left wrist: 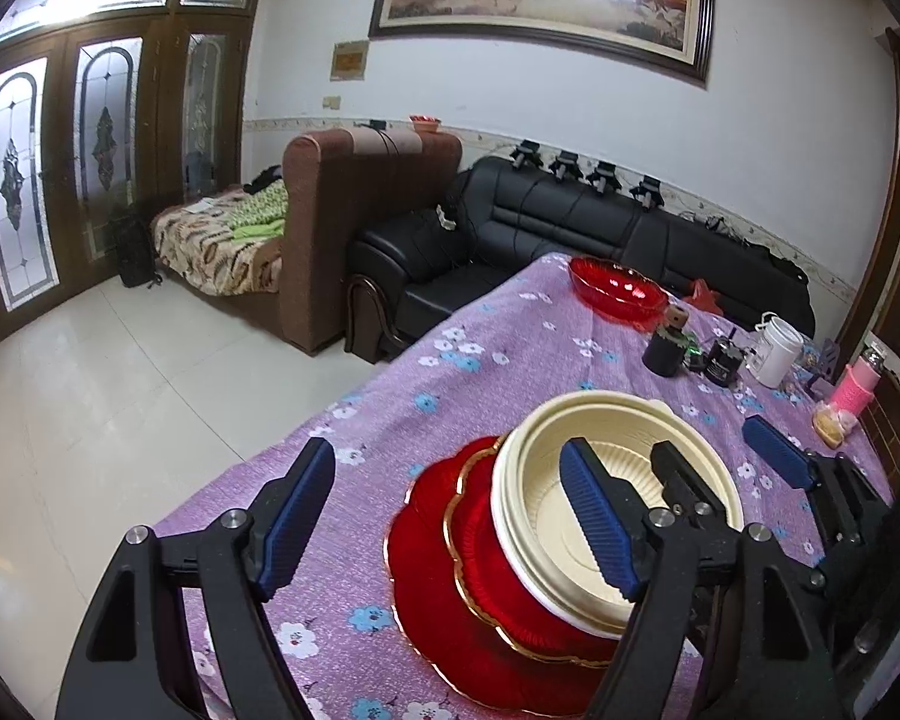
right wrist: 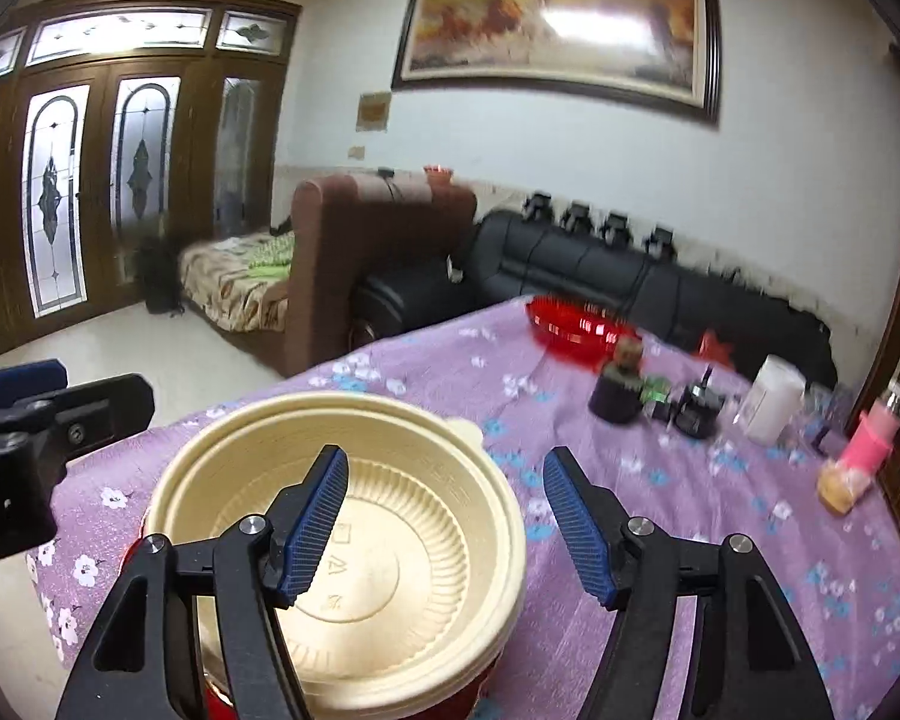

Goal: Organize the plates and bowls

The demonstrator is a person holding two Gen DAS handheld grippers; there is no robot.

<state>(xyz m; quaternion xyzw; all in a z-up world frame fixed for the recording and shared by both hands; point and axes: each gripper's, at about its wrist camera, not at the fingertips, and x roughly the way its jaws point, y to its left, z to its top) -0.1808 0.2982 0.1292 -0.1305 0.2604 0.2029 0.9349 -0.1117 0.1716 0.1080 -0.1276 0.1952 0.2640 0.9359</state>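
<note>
A cream bowl point(left wrist: 606, 468) sits on two stacked red gold-rimmed plates point(left wrist: 450, 594) on the purple flowered tablecloth point(left wrist: 390, 420). My left gripper point(left wrist: 444, 522) is open and empty, just left of the stack, above the plates' edge. My right gripper point(left wrist: 702, 462) shows at the right of the left wrist view, open, its jaws straddling the bowl's right rim. In the right wrist view my right gripper point(right wrist: 444, 528) is open over the bowl point(right wrist: 390, 540), one finger inside it, one outside. A red glass bowl point(left wrist: 618, 288) stands at the table's far end.
Beyond the stack stand dark jars point(left wrist: 666, 348), a white container point(left wrist: 777, 351) and a pink bottle point(left wrist: 852, 387). A black sofa point(left wrist: 540, 222) and a brown sofa point(left wrist: 330, 228) lie past the table's far edge. White tiled floor is to the left.
</note>
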